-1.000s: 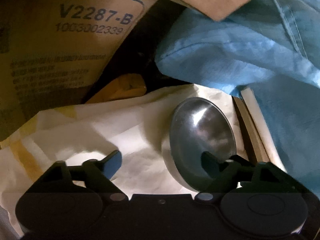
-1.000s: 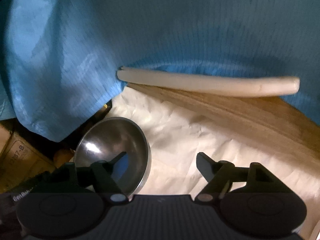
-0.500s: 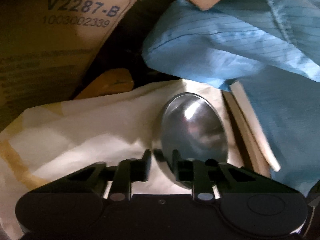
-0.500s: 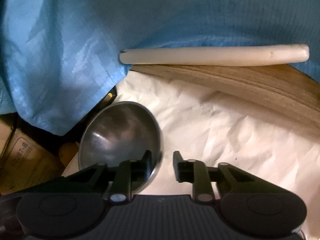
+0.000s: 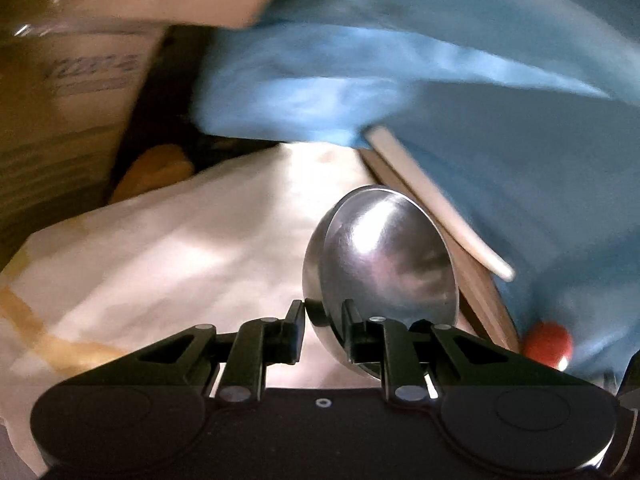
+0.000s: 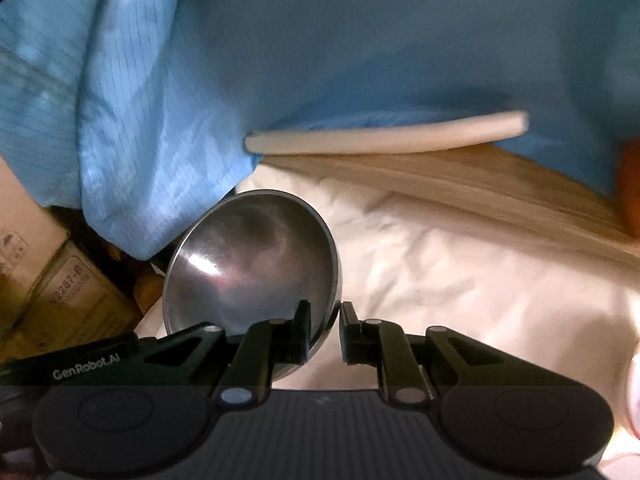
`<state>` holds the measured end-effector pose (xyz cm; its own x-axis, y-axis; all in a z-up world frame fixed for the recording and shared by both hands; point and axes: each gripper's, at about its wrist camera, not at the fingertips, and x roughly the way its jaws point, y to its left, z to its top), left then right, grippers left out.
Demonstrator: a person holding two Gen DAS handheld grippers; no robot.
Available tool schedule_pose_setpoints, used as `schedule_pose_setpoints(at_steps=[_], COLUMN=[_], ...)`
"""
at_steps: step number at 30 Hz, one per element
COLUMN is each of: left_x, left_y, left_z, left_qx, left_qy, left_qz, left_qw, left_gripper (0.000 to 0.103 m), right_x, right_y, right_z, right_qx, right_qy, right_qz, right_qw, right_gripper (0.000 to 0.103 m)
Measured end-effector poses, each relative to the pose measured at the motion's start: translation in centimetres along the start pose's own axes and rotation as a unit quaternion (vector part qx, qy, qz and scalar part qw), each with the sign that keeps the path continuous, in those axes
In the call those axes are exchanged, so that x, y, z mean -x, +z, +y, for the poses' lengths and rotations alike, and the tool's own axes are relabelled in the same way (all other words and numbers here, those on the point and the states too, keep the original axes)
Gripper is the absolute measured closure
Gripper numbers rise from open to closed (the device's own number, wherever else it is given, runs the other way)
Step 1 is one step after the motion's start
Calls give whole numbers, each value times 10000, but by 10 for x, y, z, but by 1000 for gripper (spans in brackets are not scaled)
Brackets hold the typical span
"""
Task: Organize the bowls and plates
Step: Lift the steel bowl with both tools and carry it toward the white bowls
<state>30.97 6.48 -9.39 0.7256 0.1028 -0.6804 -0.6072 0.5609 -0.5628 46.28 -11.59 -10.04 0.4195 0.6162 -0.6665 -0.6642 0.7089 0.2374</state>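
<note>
Both tongs [image 5: 323,322] [image 6: 325,322] have closed on the steel bowl's [image 5: 384,276] rim; blue cloth [image 6: 320,60] hangs behind.

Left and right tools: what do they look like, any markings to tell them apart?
Both are matte black. Each has two slim linkage fingers with silver pivot pins, on a wide body with two round housings. The left tool has a smooth top with a small centre hole. The right tool has a ribbed top and white "GenRobot.AI" lettering. No cables or sleeves show.

1. Both claws, wide open a second ago, now pinch the steel bowl [image 5: 384,264] rim: left claw [image 5: 323,322], right claw [image 6: 325,325].
2. The bowl now tilts steeply, lifted off the white cloth [image 6: 460,280].
</note>
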Motion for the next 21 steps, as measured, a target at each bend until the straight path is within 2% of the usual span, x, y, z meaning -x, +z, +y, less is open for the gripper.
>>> schedule_pose_setpoints(at_steps=[6, 10, 15, 19, 21], left_x=[-1, -2, -7, -10, -13], left_y=[-15, -33, -65, -98, -117], left_z=[-43, -78, -128, -166, -186], left_qx=[-727, -1305, -2048, -2552, -2798], left_qy=[-397, -712, -1264, -1643, -1845], left_qz=[218, 429, 842, 1188, 1385], left_qw=[9963, 9880, 9669, 9454, 9319], left_gripper=[82, 83, 83, 82, 82], right_x=[48, 84, 133, 169, 186], right_y=[-18, -38, -69, -98, -113], right_z=[-32, -61, -101, -130, -144], right_qx=[-452, -874, -1426, -1914, -2159], right_qy=[-244, -446, -816, -1204, -1398], right_qz=[-418, -713, -1052, -1258, -1320], right_qw=[9978, 9926, 9808, 9660, 9573], right_gripper=[86, 85, 85, 85, 85])
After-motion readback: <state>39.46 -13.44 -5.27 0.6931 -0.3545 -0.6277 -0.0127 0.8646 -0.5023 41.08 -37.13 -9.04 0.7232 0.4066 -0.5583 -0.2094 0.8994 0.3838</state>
